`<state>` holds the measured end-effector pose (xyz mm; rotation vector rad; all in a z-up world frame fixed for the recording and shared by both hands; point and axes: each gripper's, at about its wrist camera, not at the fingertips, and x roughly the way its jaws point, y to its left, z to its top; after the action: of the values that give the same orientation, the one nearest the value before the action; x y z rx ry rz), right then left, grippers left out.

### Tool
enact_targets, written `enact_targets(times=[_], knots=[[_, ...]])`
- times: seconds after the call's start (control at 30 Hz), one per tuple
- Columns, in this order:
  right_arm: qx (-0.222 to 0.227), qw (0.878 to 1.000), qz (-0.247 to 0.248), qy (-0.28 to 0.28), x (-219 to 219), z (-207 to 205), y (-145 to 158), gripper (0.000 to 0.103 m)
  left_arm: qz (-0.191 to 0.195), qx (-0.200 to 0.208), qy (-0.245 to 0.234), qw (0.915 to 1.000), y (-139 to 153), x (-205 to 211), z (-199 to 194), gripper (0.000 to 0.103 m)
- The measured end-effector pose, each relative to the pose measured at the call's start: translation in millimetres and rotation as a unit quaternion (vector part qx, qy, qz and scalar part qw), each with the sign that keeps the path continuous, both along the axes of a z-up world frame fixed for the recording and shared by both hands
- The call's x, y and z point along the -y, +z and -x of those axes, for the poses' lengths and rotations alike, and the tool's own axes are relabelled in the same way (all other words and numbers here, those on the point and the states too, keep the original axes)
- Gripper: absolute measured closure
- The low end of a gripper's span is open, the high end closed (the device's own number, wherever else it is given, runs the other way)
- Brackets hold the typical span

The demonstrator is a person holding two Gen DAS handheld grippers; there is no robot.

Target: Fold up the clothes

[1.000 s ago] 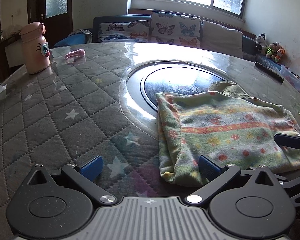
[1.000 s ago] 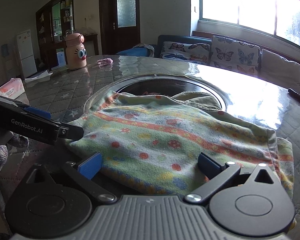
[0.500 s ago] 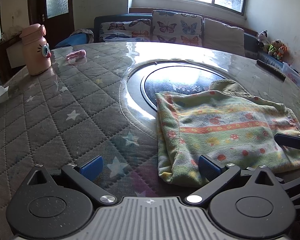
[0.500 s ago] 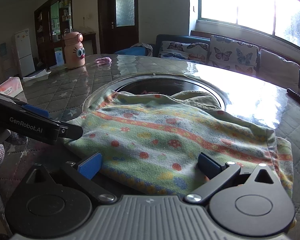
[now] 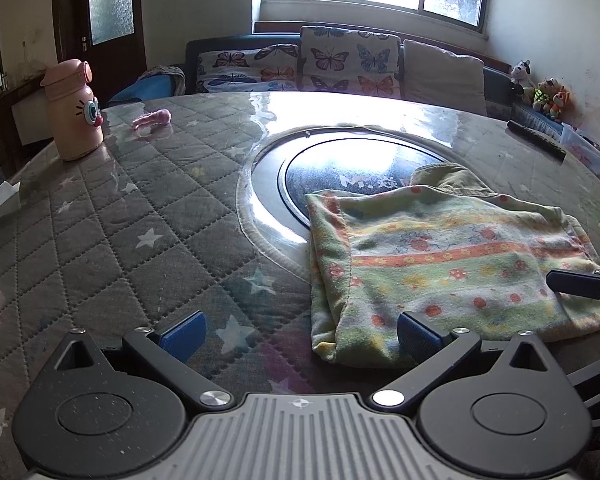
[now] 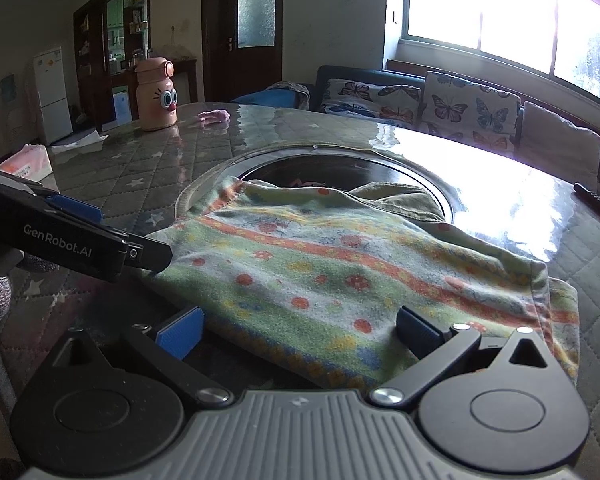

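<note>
Two hand-held grippers, both with fingers spread wide, gripping nothing. Left hand-held gripper [image 5: 300, 330] low at the near left corner of the folded floral garment [image 5: 439, 264]; right hand-held gripper [image 6: 298, 330] at its near edge. Garment lies flat on the quilted desk [image 5: 120, 240], partly overlapping the round glass inset [image 5: 339, 164]. Pink bottle [image 5: 74, 110] stands far left.

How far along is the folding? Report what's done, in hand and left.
Done: the green floral patterned cloth lies doubled over on the quilted star-print table. In hand: nothing; the left gripper and right gripper are both open at its near edge. Left: probably another fold.
</note>
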<state>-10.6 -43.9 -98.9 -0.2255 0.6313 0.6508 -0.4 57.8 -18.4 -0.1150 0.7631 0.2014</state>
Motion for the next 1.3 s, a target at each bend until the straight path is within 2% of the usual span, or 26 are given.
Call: enact_targets(times=[1.3], knots=[[0.004, 1.000, -0.018, -0.014, 16.9, 38.8, 12.6, 0.000, -0.020, 0.031, -0.041, 0.9985, 14.2, 27.3, 33.7, 0.000]])
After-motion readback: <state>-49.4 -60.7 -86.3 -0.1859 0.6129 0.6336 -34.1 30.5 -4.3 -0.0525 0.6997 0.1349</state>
